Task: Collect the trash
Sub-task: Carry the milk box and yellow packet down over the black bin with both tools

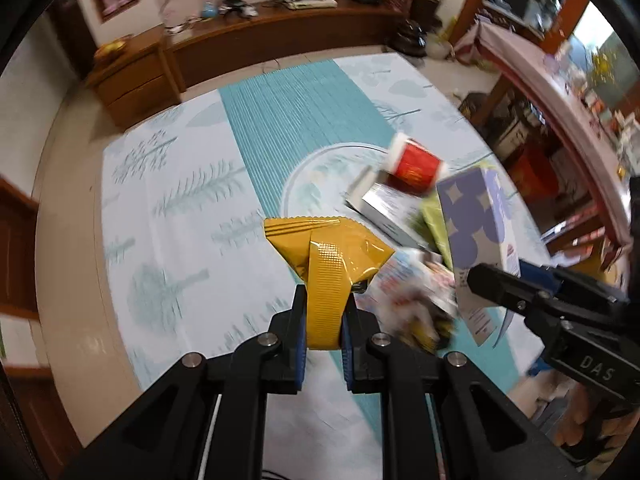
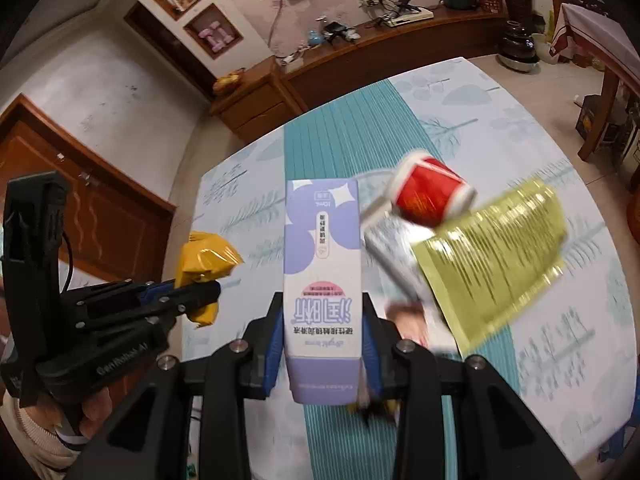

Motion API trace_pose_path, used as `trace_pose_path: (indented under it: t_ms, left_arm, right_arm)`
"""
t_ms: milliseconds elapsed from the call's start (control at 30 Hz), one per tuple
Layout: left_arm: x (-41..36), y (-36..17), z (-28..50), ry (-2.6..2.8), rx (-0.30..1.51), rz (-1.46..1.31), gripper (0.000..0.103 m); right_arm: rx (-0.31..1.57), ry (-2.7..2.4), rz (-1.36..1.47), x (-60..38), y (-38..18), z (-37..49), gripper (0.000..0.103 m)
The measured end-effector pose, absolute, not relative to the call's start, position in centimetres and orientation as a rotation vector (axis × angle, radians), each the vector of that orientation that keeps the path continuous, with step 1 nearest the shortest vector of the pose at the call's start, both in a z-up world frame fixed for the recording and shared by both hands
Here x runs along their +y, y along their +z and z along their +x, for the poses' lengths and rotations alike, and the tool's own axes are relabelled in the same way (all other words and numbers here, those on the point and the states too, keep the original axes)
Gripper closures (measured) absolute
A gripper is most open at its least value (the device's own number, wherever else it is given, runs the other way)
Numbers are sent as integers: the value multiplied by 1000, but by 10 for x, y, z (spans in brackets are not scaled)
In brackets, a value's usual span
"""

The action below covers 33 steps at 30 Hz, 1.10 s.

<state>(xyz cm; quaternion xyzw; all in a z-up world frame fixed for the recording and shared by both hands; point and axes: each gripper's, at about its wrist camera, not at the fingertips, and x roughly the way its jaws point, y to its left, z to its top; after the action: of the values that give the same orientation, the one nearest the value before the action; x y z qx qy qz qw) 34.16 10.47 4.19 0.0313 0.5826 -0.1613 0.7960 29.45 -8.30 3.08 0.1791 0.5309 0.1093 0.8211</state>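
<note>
A long wooden sideboard point(image 2: 360, 52) is set against a pinkish wall point(image 2: 248, 4) beyond the table's far edge, wall niches point(image 2: 192, 8) and a brown panelled door point(image 2: 80, 200) being seen leftward.

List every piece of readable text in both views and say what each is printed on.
"DAS": on the black body of the right gripper, seen from the left wrist.
"GenRobot AI" (partly blurred): on the body of the left gripper, seen from the right wrist.
"10mL" and large Chinese characters, upside down: on the purple-and-white box; its small print is too small.
Yellow wrapper, red cup, green-gold sheet: nothing legible.
</note>
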Motion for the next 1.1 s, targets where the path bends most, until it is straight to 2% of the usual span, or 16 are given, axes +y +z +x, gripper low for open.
trace_pose_path:
  t_ms: [267,500,800,1100]
  left_arm:
    - [60,74,208,-223,1170,-34,91]
    - [17,62,96,-126,1196,-94,91]
    - [-18,28,2,-73,1342,-88,91]
    - [-21,-53,-41,-87,1479,-58,91]
  right_arm:
    - [1087,365,305,-133,56,195,69]
    - [1086,475,201,-180,57,102,69]
    - [1271,511,203,-209,11,12,69]
    - [1433,448,256,-206,-71,-38,69]
